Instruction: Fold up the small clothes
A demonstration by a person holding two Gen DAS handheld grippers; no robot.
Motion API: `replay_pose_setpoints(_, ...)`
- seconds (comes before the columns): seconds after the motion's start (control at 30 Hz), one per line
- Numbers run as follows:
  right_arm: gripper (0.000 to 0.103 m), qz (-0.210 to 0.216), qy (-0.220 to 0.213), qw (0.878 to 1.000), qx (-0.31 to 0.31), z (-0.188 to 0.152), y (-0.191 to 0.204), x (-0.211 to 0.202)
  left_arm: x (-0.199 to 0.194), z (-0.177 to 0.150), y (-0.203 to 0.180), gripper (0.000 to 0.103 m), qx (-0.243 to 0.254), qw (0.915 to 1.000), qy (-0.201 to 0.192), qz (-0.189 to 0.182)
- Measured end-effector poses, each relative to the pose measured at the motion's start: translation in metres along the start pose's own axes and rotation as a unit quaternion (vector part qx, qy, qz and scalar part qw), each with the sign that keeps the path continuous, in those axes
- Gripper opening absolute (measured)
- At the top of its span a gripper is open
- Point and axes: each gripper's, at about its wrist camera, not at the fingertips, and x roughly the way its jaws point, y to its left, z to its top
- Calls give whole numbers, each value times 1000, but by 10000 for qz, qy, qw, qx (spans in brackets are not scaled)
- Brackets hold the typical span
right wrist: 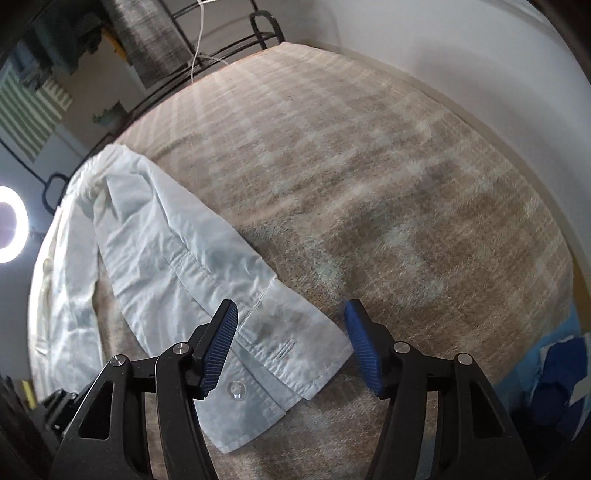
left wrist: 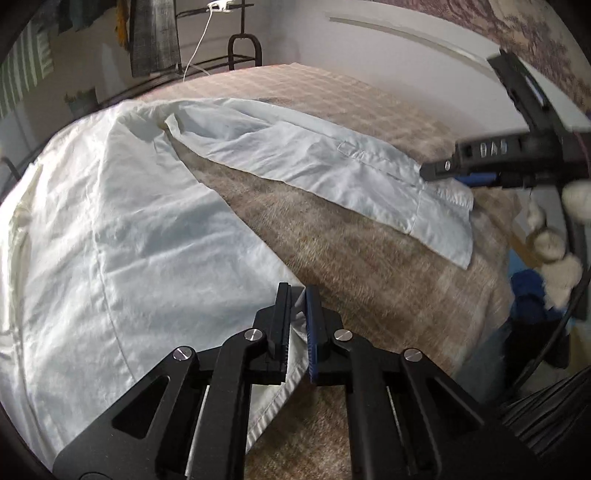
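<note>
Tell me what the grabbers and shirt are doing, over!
Left gripper shut on pale-blue cotton shirt hem. Right gripper open over buttoned sleeve cuff. Nothing blocking.

- To my right of the sleeve (right wrist: 207,280) the plaid blanket (right wrist: 388,192) lies bare all the way to the white wall (right wrist: 461,55), so I can pass there freely
- A bare wedge of blanket also runs between the shirt body (left wrist: 110,229) and the sleeve
- At the far end a black metal rack (right wrist: 236,33) with a hanging white cable (right wrist: 197,48) blocks my way
</note>
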Motion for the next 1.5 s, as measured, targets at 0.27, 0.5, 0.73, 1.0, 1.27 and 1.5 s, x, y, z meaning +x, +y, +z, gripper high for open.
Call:
replay_pose_setpoints(0.27, 3, 627, -345, 9971, 252, 10, 0, -31, -19, 4, 4, 4, -300, 9959, -340, -777)
replay_pose_setpoints(0.5, 2, 727, -726, 9940, 376, 15, 0, -59, -10, -3, 12, 4, -265, 9960, 51, -855)
replay_pose_setpoints(0.73, 2, 777, -645, 9945, 275, 18, 24, -56, -69, -3, 57, 8, -414, 9943, -102, -972)
replay_pose_setpoints(1.0, 2, 1119, -840, 9892, -434, 11, 108, -66, -133, -22, 156, 8, -1237, 9898, -608, -363)
replay_pose_setpoints(1.27, 2, 1568, -595, 9320, -3213, -84, 251, -65, -143, -51, 212, 8, -1933, 9788, -659, -138)
replay_pose_setpoints(1.5, 5, 1253, 121, 8763, -4651, -144, 293, -31, -129, -64, 211, 9, -1941, 9796, -450, -261)
